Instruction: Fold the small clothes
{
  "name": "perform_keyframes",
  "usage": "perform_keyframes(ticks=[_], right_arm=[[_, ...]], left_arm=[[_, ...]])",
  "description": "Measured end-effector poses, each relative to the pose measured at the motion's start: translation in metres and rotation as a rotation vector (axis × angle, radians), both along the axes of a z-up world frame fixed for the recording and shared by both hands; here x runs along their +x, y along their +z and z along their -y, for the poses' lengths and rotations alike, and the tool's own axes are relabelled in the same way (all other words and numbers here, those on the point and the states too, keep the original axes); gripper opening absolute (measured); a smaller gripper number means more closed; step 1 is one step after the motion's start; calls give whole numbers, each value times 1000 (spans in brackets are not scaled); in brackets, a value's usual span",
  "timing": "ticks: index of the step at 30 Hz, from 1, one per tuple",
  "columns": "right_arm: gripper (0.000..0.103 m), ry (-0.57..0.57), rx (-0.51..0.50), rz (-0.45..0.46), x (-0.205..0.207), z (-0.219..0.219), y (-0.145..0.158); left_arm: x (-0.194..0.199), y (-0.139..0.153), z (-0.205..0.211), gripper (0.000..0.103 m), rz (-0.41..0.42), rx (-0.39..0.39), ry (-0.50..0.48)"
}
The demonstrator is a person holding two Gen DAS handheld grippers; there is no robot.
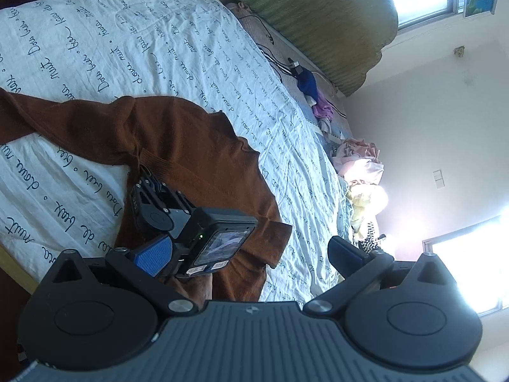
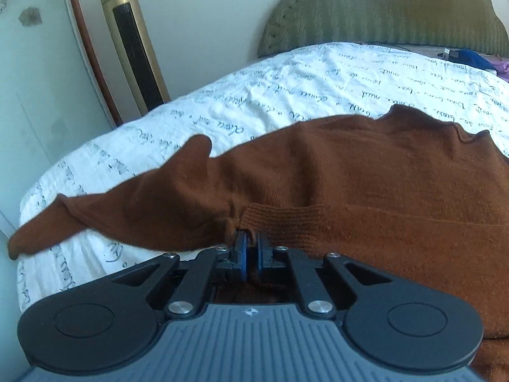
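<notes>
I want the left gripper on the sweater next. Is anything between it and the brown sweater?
Partly. The right gripper, shut on the brown sweater at its ribbed edge, sits with its camera just ahead of the open left gripper. The sweater to the right of it lies uncovered.

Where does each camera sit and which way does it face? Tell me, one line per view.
Left wrist: behind the open left tool, tilted, facing across the bed toward bright windows; right tool shows.
Right wrist: behind the right tool, shut on the brown sweater, facing the headboard.
Shared: sweater, printed sheet, headboard.
</notes>
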State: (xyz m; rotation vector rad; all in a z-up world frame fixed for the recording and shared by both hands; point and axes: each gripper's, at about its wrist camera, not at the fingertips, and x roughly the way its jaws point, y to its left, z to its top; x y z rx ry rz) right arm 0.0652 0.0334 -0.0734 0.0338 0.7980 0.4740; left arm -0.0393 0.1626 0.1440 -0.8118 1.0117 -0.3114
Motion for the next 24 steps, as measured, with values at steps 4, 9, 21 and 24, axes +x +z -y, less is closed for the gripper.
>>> perform_keyframes(ticks=[4,9,21,24], right_arm=[[63,-30,51,36,-11,18,19],[87,-99,67,64,-16,49,29],[92,-167,167,44,-20,80,25],[92,-146,182,63,-24,81,26]], left_arm=[[-5,2,-11,103,12,-1,42],[-4,1,-13,102,10,11,21],[-11,-102,-92,103,-25,93,184],[-24,-139,-138,103,-85,99,292]])
